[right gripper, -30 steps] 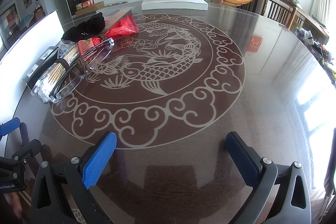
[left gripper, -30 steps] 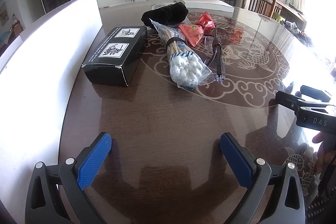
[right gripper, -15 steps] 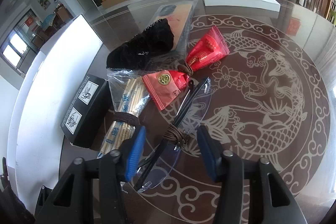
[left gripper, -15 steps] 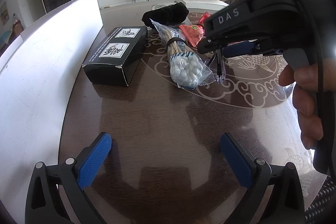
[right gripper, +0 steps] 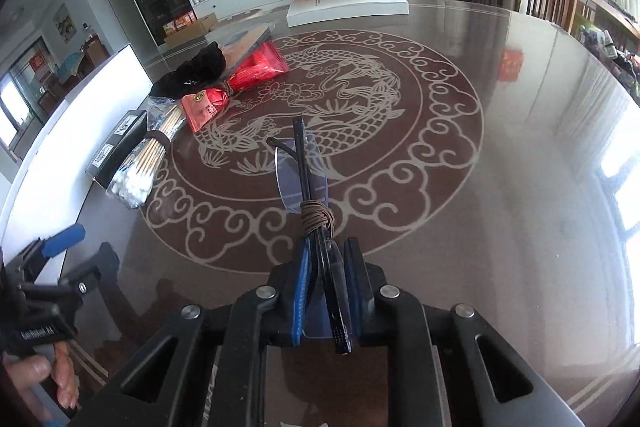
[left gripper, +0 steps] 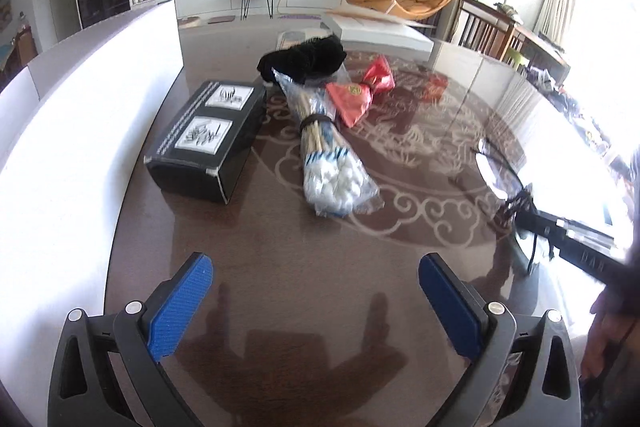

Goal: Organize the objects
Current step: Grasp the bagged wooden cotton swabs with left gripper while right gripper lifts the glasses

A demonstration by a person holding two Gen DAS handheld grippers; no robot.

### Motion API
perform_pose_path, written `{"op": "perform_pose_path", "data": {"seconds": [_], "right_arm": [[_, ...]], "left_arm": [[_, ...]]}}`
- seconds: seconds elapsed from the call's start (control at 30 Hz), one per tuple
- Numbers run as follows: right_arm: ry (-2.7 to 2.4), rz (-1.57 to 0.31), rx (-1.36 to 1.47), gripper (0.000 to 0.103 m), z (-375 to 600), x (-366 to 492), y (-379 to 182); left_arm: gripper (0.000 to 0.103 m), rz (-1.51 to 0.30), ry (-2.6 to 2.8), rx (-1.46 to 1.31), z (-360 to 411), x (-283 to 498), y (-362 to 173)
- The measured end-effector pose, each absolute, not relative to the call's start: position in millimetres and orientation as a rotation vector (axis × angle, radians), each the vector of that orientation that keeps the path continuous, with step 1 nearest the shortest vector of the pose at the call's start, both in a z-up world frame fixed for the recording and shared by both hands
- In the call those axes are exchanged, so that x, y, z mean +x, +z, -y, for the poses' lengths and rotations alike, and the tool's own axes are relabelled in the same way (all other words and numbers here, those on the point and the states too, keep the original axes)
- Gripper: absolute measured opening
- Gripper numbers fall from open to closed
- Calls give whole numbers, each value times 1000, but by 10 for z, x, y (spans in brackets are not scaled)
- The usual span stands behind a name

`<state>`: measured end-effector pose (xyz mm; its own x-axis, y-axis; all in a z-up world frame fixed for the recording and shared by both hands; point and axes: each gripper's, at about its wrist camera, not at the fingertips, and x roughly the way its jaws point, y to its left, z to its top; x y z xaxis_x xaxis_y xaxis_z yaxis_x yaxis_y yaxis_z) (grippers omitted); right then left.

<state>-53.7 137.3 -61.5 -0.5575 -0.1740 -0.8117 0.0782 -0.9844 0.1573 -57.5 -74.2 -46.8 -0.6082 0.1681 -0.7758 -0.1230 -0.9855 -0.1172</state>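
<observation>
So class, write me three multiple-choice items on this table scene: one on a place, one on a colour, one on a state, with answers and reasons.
1. Where is the black box relative to the cotton swabs, seen from the left wrist?
A. To their left
B. To their right
C. On top of them

2. What colour are the pads on the left gripper fingers?
A. Red
B. Blue
C. White

3. What is the state of the right gripper?
A. Open, holding nothing
B. Shut on the glasses
C. Shut on a red packet

Answers:
1 A: the box lies between the swabs and the white board.
2 B: both pads are blue.
3 B: its fingers pinch the folded glasses, which are bound with brown cord.
</observation>
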Motion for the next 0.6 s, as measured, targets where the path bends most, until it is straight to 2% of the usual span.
{"op": "perform_pose_path", "data": {"seconds": [0.1,0.17,0.23,0.27,0.33,0.37,0.43,0.5,0.6], "right_arm": [[-2657,159,1372,29,-1413,-446,-616],[-2663,166,1349,40,-1413,-409,-620],[-2680,170,1322,48,-1426,-367,-618],[-2695,169,1302,52,-1445,-320,-613],[-2730,156,1259,59,-1481,-242,-593],[-2749,146,1231,64,-1502,-202,-582],[-2780,122,1188,73,-1531,-140,-570],[-2773,132,1181,74,-1555,-125,-570],[-2744,120,1209,75,-1536,-157,-605]], "left_arm": [[103,113,2668,-1298,641,-905,-309],[103,77,2668,-1331,514,-1147,-313],[102,25,2661,-1391,392,-1333,-410],[97,-1,2655,-1416,340,-1406,-469],[62,-52,2637,-1484,266,-1504,-623],[59,-80,2658,-1483,244,-1511,-660],[36,-97,2684,-1429,216,-1459,-643],[30,-88,2678,-1431,213,-1350,-649],[30,-54,2663,-1426,274,-984,-649]]}}
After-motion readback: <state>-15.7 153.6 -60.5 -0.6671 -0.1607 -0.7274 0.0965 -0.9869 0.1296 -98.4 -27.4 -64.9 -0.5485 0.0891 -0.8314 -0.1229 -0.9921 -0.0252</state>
